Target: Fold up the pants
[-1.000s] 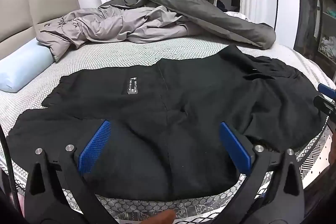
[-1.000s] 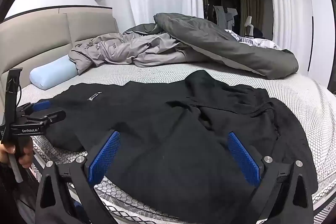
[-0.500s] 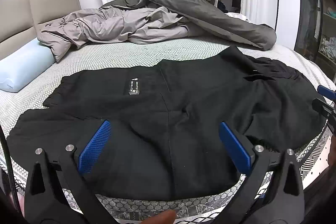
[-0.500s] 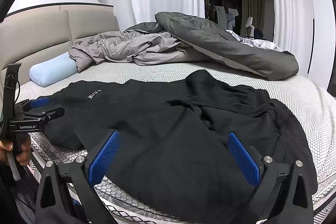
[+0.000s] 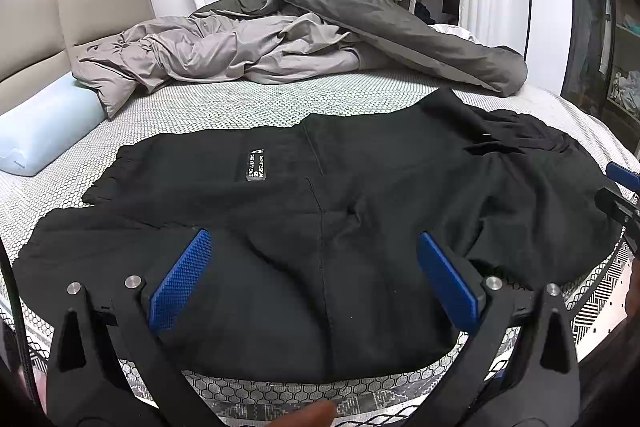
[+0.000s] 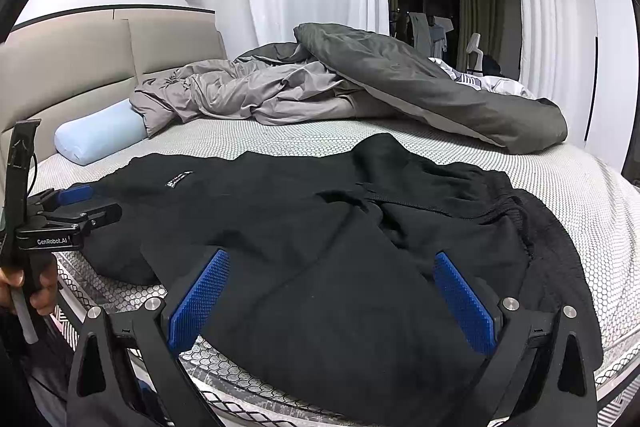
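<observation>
black pants (image 5: 320, 211) are spread out flat across the near edge of the mattress (image 5: 248, 107), white label facing up, waistband bunched off to the right. left gripper (image 5: 312, 279) and right gripper (image 6: 332, 295) both hover just above the fabric, blue pads spread wide and gripping nothing. crumpled grey duvet (image 6: 360, 87) and a light blue pillow (image 6: 100, 131) sit further back.

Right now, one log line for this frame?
stage: pre-grasp | pants: spread on bed, unfolded | left gripper: open, above near edge | right gripper: open, above pants

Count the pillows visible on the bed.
1: a light blue pillow by the headboard, beside the rumpled grey duvet. More may be hidden under that bedding.
</observation>
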{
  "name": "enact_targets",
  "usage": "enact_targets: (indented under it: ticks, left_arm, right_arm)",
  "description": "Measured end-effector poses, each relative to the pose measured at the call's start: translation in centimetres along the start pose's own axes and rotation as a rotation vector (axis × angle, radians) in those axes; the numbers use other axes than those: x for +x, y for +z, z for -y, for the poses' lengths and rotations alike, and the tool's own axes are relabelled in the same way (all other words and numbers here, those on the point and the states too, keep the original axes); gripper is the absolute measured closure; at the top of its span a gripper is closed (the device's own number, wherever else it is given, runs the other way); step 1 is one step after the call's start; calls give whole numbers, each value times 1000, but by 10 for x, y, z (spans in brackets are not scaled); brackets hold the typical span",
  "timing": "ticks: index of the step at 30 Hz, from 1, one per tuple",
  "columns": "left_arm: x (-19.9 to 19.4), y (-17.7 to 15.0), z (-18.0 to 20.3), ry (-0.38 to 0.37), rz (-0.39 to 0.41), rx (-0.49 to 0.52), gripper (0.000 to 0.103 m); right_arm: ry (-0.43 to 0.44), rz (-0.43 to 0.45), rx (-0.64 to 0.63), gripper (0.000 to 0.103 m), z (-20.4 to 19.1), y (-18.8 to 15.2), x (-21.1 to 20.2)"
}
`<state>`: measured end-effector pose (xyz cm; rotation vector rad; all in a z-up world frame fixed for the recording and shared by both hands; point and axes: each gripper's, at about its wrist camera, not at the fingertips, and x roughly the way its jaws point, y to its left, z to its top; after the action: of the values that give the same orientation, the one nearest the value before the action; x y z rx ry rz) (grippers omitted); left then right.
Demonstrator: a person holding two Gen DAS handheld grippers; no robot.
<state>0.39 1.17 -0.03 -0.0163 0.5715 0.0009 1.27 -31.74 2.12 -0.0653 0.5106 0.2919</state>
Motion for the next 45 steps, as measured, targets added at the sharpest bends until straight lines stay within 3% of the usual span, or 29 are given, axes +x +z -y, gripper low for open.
enact_targets:
  ticks: [22, 31, 45]
  left_arm:
    - [-2, 2, -4, 2, 4, -1, 1]
    - [-4, 2, -8, 5, 4, 0, 1]
    - [-3, 4, -13, 8, 6, -2, 1]
  right_arm:
    - [-5, -2, 1, 0, 3, -1, 0]
    - [-89, -87, 29, 0, 15, -5, 14]
    - [-57, -83, 70, 0, 19, -5, 10]
